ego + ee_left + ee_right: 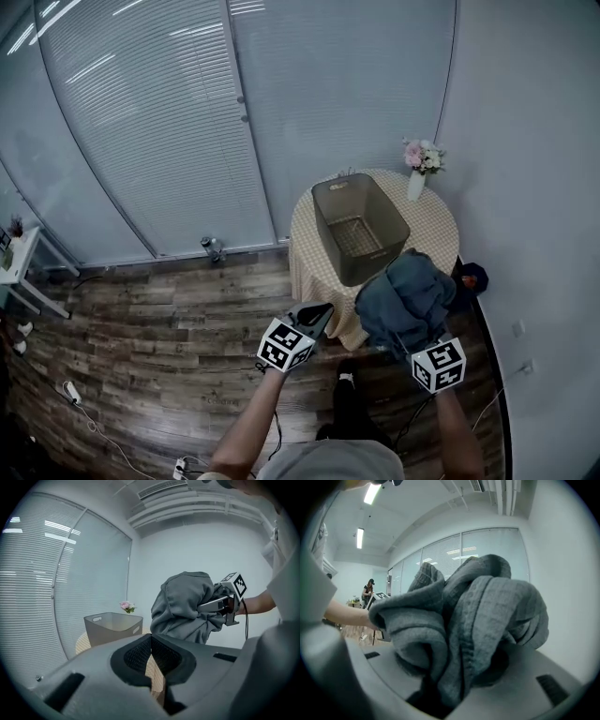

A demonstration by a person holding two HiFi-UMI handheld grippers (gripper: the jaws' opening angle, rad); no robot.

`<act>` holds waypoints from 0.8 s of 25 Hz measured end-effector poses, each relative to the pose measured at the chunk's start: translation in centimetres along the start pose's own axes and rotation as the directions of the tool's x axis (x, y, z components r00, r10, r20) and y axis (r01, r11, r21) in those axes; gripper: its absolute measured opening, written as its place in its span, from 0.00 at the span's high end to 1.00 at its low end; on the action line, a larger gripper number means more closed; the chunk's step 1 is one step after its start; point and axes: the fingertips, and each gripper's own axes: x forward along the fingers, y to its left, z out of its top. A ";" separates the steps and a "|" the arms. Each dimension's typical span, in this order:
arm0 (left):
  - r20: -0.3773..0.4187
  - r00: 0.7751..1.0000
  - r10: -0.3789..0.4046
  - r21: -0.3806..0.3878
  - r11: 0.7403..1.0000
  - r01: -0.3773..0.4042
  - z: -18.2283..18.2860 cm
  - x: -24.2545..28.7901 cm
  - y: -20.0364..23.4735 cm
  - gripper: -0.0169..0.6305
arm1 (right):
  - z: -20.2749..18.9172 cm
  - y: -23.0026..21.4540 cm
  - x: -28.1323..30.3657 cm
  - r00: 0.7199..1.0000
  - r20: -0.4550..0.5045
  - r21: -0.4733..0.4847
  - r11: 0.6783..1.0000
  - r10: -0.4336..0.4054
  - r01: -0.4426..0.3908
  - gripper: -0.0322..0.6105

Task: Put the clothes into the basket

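Right hand-held gripper (450,686) is clamped on a bunched grey bundle of clothes (408,295), the fabric wadded between its jaws and spilling out over both of them, so the whole bundle rides clear of the wooden floor (169,328) instead of trailing. In the head view the bundle hangs at the near edge of the round checked worktop (436,230), just in front of the grey basket (367,270) and not yet over its open mouth; the basket stands on the worktop with its mesh bottom showing and nothing visible inside. Gripping the clothes as one tight wad looks deliberate: a compact lump should pass the rim more easily than a loose, dangling garment. Left hand-held gripper (323,311) is closed and empty, its pads meeting at the tips with only the checked cloth seen beyond them; it sits off to the left of the bundle, apart from it, probably kept out of the way while the other hand carries. A vase of pink flowers (419,173) stands at the far side of the worktop just behind the basket, near enough that a high, sweeping delivery could brush it. The likely next need is to bring the bundle over the rim before the jaws part.
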 end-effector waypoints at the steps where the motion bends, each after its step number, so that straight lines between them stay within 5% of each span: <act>1: 0.005 1.000 0.003 0.003 1.000 -0.003 0.4 0.7 0.8 0.95 | 0.3 -0.6 0.7 1.000 0.002 -0.008 1.000 0.001 -0.001 0.63; 9: -0.016 0.999 0.029 -0.007 1.000 -0.029 1.9 6.1 7.7 0.95 | 3.1 -6.0 7.0 1.000 -0.011 -0.058 0.998 0.012 -0.013 0.63; 20: 0.028 0.997 0.073 0.027 0.997 -0.074 8.7 13.4 16.9 0.95 | 7.5 -11.4 16.6 0.996 0.005 -0.110 0.990 0.091 -0.090 0.63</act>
